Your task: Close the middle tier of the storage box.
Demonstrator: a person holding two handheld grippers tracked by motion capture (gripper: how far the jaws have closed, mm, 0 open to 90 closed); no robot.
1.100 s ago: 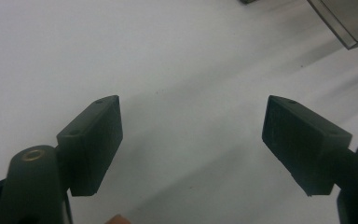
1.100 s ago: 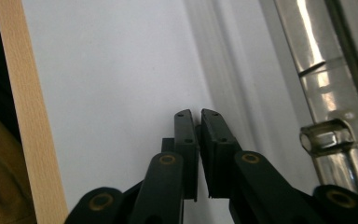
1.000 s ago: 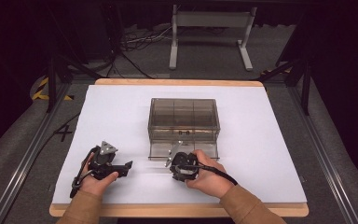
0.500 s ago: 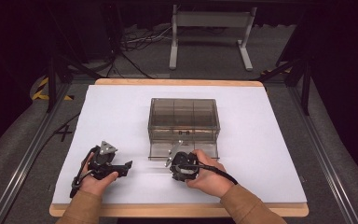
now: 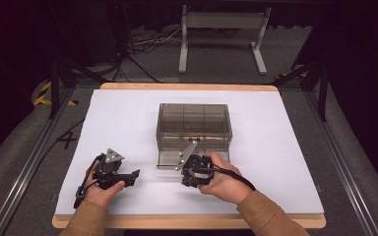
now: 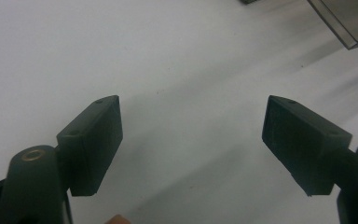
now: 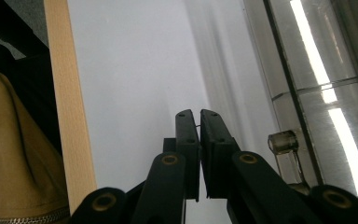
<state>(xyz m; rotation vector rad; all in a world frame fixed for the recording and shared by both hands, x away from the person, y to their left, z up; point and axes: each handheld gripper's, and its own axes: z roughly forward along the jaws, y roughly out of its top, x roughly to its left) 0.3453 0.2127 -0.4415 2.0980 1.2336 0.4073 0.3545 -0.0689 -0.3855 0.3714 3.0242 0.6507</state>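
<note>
A smoky clear plastic box (image 5: pixel 194 123) with several compartments stands in the middle of the white table (image 5: pixel 280 147). A clear flap (image 5: pixel 170 160) lies down at its front. My right gripper (image 5: pixel 184 177) sits just in front of the box and points to the left, a hand around it. In the right gripper view its jaws (image 7: pixel 199 116) are shut with nothing thick between them, and the box wall (image 7: pixel 317 84) with a small clear knob (image 7: pixel 282 141) lies beside them. My left gripper (image 5: pixel 134 175) rests at the front left, open (image 6: pixel 191 135) over bare table.
The table's wooden front edge (image 7: pixel 67 93) runs close to the right gripper, with a tan sleeve (image 7: pixel 9 154) beyond it. A corner of the box (image 6: pixel 349 18) reaches into the left gripper view. A metal stand (image 5: pixel 221 29) is on the floor behind the table.
</note>
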